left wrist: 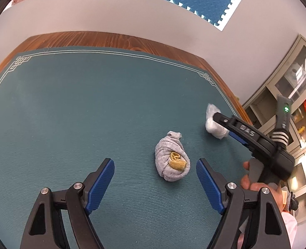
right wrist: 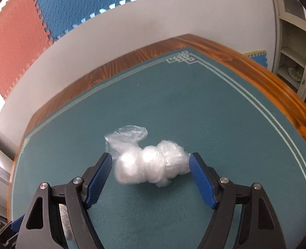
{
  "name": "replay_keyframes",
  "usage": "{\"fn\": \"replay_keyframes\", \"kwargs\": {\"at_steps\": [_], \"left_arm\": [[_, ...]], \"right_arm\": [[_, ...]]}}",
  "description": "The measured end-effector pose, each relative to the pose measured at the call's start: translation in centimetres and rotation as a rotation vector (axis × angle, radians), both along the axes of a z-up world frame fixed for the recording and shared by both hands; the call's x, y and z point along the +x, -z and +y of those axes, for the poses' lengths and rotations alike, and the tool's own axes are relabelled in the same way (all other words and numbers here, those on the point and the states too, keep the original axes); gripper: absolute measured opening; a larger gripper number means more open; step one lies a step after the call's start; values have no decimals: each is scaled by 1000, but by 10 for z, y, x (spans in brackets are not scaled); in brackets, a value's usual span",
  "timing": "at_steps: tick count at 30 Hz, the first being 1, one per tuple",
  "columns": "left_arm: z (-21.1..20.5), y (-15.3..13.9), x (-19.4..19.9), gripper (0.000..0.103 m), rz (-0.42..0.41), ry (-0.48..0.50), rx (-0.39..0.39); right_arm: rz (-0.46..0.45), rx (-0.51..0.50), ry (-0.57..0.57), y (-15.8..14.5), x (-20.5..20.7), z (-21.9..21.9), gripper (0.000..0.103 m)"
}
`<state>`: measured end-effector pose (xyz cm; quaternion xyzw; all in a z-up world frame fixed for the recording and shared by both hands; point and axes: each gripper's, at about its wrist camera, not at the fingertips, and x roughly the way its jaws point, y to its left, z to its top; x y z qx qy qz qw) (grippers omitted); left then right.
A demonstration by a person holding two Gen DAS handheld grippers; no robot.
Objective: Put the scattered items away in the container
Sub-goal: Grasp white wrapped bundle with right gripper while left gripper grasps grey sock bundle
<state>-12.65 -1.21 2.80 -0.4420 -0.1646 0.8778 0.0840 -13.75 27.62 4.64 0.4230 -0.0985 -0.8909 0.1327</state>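
Note:
A rolled grey sock bundle with a yellow core [left wrist: 172, 162] lies on the green mat [left wrist: 80, 108], just ahead of my open left gripper [left wrist: 155, 166] and right of its centre line. A clear plastic-wrapped bundle [left wrist: 213, 124] lies farther right. In the right wrist view this plastic bundle [right wrist: 151, 164] sits between the blue pads of my right gripper [right wrist: 151, 160], which is open around it; the right pad [right wrist: 200, 178] looks to touch its end. The right gripper also shows in the left wrist view [left wrist: 221, 123]. No container is in view.
The mat covers a wooden table [right wrist: 277, 83] whose edge runs close on the right. Beyond stands a cabinet with glass doors [left wrist: 294, 95]. Blue and red foam tiles [right wrist: 49, 16] hang on the wall behind.

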Motion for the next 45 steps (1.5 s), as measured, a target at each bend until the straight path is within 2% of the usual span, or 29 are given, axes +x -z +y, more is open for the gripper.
{"fn": "replay_keyframes", "kwargs": {"at_steps": [4,8,11,19,25,33,39,45], "left_arm": [[3,2,0,83,-4,6,-10],[1,4,-1,83,-8,2,-10],[1,5,-2,83,-9,4,-9],[9,8,0,83,-7,22,-15],[20,7,0,83,7,40,-41],[47,9,-22,83,-17,78,-31],[58,27,-35,83,-66,55,-46],[67,35,-35,83,-44,53,-113]], "right_arm": [[-15,32,4,9,-6,-5,79],[1,55,-8,9,0,-6,57],[-1,40,-6,6,11,-1,50],[63,57,-7,-16,63,11,50],[117,38,35,-24,101,30,50],[145,27,91,-22,105,46,50],[153,10,102,-25,105,52,50],[155,11,94,-24,107,49,50]]}}
